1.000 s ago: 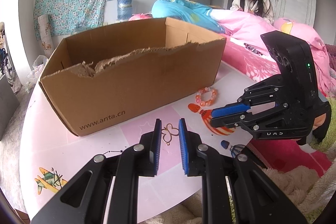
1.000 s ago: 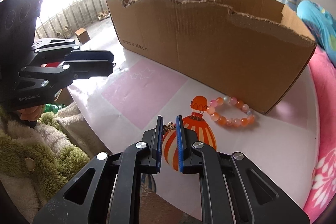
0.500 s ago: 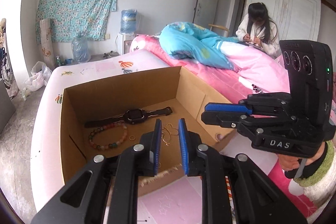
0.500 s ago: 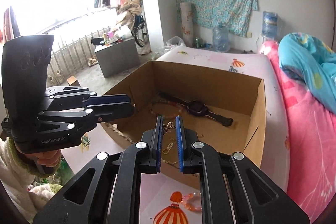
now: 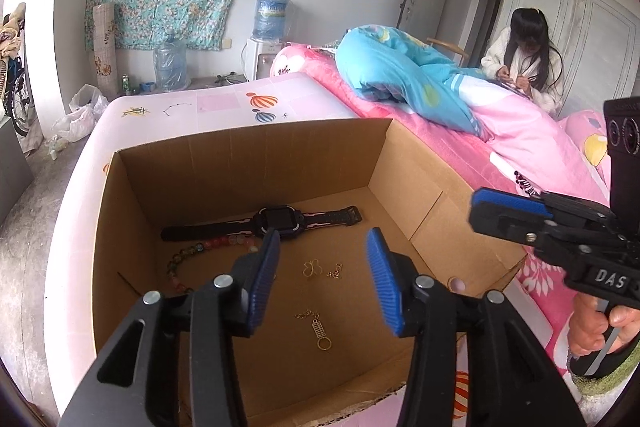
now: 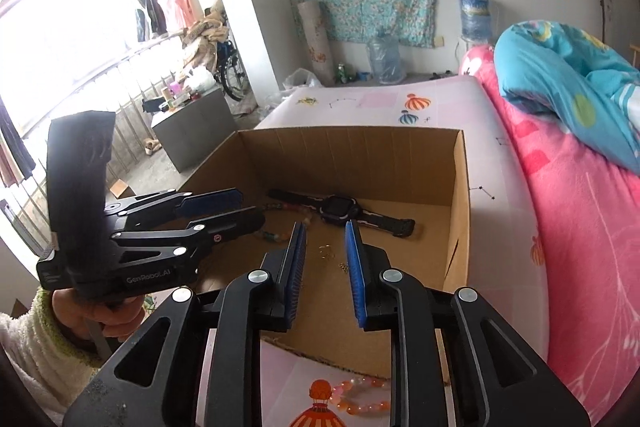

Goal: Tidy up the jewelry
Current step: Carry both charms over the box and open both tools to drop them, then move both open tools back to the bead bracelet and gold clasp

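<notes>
An open cardboard box (image 5: 248, 167) (image 6: 344, 155) stands on the pink table. On its floor lie a black watch (image 5: 276, 219) (image 6: 340, 209), a dark bead bracelet (image 5: 192, 255), a gold butterfly pendant (image 5: 314, 268) (image 6: 324, 250) and a gold charm on a chain (image 5: 318, 327). My left gripper (image 5: 323, 239) (image 6: 252, 206) hovers over the box, jaws opening, nothing between the pads. My right gripper (image 6: 325, 239) (image 5: 474, 213) hangs beside it above the box's front edge, jaws also opening and empty. A pink-orange bead bracelet (image 6: 360, 395) lies on the table in front of the box.
The table top (image 5: 224, 103) carries balloon prints. A bed with a pink blanket (image 6: 580, 227) and a blue quilt (image 5: 400, 71) runs along the right. A person (image 5: 524, 59) sits at its far side. Water jugs (image 5: 170, 65) stand by the wall.
Both grippers rose from the table to above the box. The gold pieces that hung between their pads now lie on the box floor. Both pairs of jaws have spread.
</notes>
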`<state>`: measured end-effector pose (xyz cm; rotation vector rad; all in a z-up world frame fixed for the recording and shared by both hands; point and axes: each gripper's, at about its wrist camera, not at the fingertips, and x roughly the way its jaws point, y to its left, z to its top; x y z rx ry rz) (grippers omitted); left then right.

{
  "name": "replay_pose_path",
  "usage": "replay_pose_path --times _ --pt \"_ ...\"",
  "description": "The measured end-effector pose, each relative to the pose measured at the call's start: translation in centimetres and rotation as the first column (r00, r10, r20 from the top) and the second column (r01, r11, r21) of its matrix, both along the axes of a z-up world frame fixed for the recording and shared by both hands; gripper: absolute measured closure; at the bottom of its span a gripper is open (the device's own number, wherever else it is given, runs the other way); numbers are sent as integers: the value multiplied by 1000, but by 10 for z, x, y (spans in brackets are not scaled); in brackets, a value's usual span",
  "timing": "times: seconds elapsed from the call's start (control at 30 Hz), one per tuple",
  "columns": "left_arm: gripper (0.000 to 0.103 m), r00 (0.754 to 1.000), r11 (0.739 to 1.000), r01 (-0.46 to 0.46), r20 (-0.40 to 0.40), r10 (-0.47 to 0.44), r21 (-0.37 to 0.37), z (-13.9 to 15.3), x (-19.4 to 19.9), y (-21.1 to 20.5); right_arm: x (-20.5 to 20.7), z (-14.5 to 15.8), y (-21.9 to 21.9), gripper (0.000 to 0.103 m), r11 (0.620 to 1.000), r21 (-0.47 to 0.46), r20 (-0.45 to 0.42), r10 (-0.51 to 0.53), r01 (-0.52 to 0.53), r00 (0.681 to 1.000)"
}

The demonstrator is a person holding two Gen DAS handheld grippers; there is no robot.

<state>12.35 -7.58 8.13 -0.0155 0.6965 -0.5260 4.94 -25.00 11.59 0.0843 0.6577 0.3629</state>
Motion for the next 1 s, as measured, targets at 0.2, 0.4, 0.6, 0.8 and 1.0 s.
replay_pose_path --times 0.2,0.4,0.6,0.8,1.0 --pt "50 996 998 9 85 -4 -62 17 -27 19 -61 5 -28 70 997 60 77 39 -44 996" --pt "46 989 994 69 136 -58 -82 17 -82 32 -73 -53 -13 68 999 4 -107 49 -49 993" --pt "46 967 983 186 178 -184 6 8 -141 24 -61 -96 19 68 981 -179 -167 43 -74 985" --pt "46 961 969 232 135 -241 80 -22 -169 6 -48 -125 41 77 931 -350 -199 36 -106 979" --pt "46 969 970 216 100 -227 116 -45 -172 1 -49 -118 36 96 963 -262 -182 21 -69 983"
